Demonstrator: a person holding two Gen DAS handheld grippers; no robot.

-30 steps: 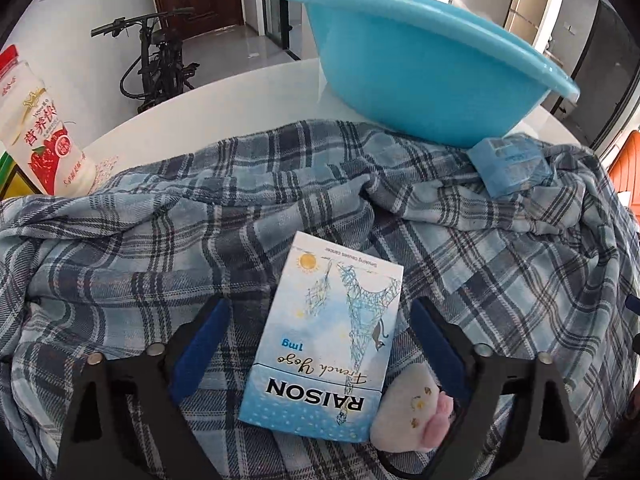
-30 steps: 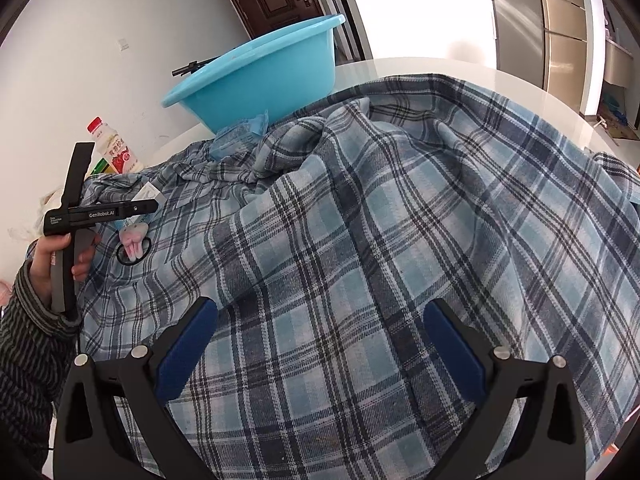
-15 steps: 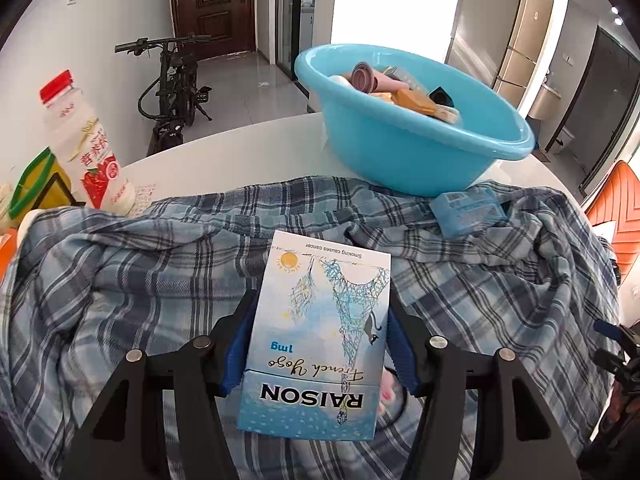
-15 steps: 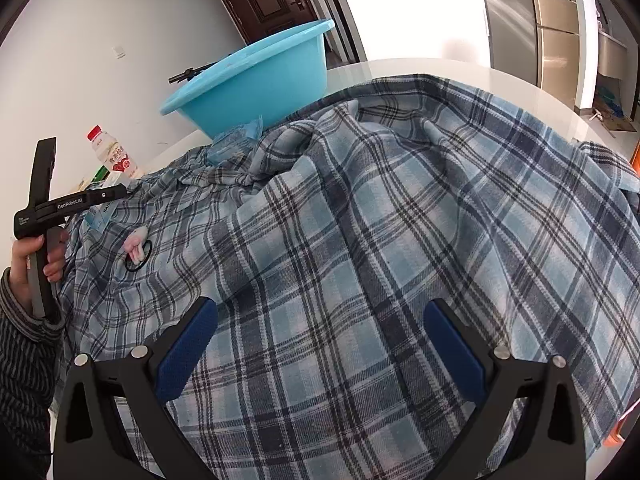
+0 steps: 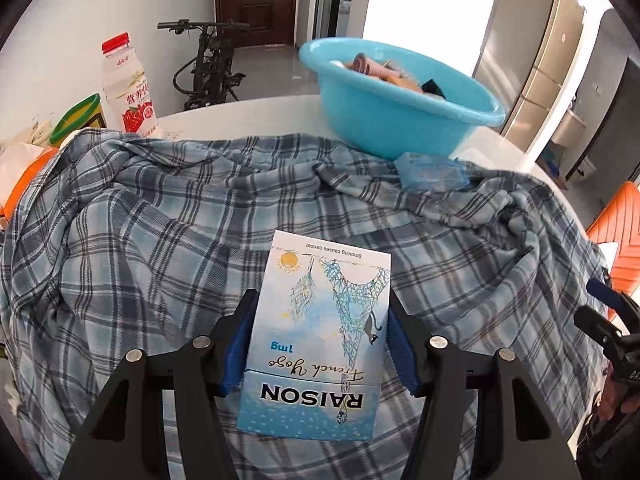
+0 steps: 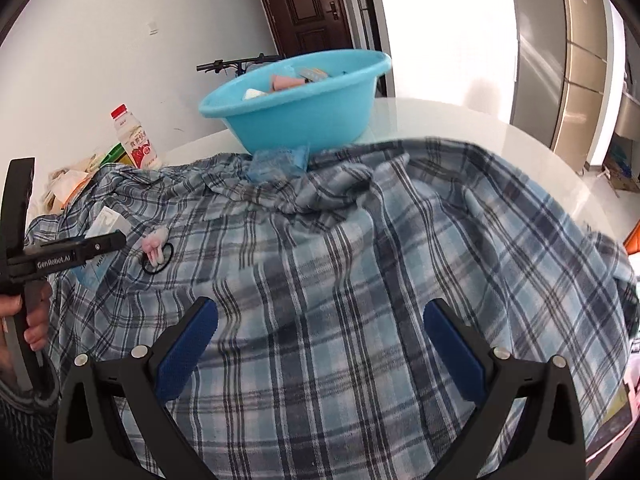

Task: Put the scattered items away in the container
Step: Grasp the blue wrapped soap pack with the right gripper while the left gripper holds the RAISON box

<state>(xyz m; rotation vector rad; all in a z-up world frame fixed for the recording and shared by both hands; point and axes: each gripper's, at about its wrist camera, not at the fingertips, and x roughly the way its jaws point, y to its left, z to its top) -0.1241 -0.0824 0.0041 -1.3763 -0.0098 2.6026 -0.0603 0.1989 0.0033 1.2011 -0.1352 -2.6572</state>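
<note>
Left gripper (image 5: 320, 344) now clamps the cigarette box (image 5: 320, 344), lifted off cloth (image 5: 160, 240).

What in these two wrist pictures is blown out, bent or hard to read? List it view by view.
Left wrist view: the doorway behind the blue basin is blown out white; fisheye bends the walls and darkens the corners; the print on the cigarette box in the left gripper reads sharp. Right wrist view: the bright window is overexposed, glare lies on the white table, and the plaid shirt bulges with distortion.
</note>
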